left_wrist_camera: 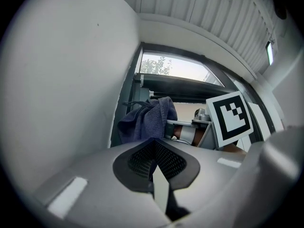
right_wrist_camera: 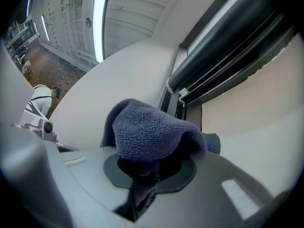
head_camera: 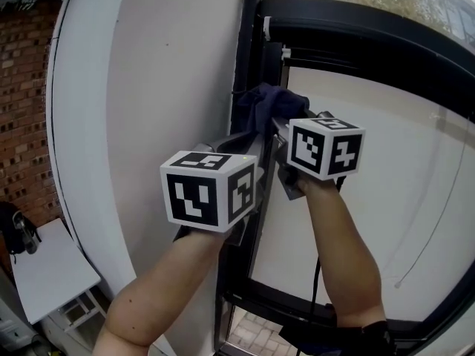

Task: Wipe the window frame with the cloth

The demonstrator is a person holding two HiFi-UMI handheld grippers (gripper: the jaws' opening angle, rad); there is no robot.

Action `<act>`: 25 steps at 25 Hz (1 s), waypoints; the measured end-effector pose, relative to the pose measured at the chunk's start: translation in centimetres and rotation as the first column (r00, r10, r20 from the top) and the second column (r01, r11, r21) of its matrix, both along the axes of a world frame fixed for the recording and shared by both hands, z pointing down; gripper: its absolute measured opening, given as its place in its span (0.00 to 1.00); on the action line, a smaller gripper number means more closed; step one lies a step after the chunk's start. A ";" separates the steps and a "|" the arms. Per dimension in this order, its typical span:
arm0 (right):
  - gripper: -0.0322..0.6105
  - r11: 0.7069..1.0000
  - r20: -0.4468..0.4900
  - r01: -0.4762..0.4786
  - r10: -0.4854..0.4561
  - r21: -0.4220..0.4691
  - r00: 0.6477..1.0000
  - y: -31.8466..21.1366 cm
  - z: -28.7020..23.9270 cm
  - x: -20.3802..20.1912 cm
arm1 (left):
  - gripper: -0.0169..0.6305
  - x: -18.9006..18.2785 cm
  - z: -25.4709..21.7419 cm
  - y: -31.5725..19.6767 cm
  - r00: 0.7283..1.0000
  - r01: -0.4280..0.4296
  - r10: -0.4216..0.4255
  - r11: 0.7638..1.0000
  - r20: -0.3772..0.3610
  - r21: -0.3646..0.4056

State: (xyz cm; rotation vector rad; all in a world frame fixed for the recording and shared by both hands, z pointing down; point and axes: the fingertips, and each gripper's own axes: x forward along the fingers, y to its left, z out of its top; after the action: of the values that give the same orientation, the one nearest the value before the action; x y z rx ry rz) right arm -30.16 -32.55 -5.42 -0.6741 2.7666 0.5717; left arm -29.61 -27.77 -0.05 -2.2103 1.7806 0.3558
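A dark blue cloth [head_camera: 269, 104] is bunched against the dark vertical window frame [head_camera: 242, 50], just below the blind's black housing. My right gripper [head_camera: 276, 122] is shut on the cloth [right_wrist_camera: 147, 132], which drapes over its jaws and hides the tips; the frame [right_wrist_camera: 172, 91] rises right behind it. My left gripper [head_camera: 243, 144] is lower and to the left, close to the frame, with its jaws shut and nothing between them [left_wrist_camera: 154, 145]. In the left gripper view the cloth [left_wrist_camera: 148, 120] hangs just beyond the jaws, beside the right gripper's marker cube [left_wrist_camera: 230, 118].
A white roller blind [head_camera: 386, 169] covers the pane, under a black housing [head_camera: 356, 28]. A thin cord [head_camera: 439, 221] hangs at the right. A white curved wall [head_camera: 171, 65] adjoins the frame on the left. Brick wall [head_camera: 26, 87] and a white table [head_camera: 52, 269] lie far left.
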 end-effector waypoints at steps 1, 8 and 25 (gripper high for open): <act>0.12 1.000 0.005 -0.001 0.001 0.003 1.000 0.0 -0.4 0.0 | 0.02 -0.1 -0.4 0.0 1.000 0.004 -0.004 1.000 0.000 0.006; 0.12 0.999 0.035 -0.017 0.015 0.043 0.999 0.3 -3.0 0.2 | 0.02 0.0 -2.8 0.3 0.999 0.023 -0.025 0.998 0.025 0.056; 0.12 0.996 0.093 -0.054 0.047 0.066 0.995 0.3 -7.1 0.6 | 0.02 0.6 -5.9 0.0 0.997 0.023 -0.028 0.997 0.078 0.071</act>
State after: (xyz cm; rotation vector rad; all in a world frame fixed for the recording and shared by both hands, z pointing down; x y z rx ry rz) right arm -29.61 -32.23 -12.57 -0.7378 2.6402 0.6266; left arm -28.97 -27.79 -5.94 -2.1219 1.7271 0.3151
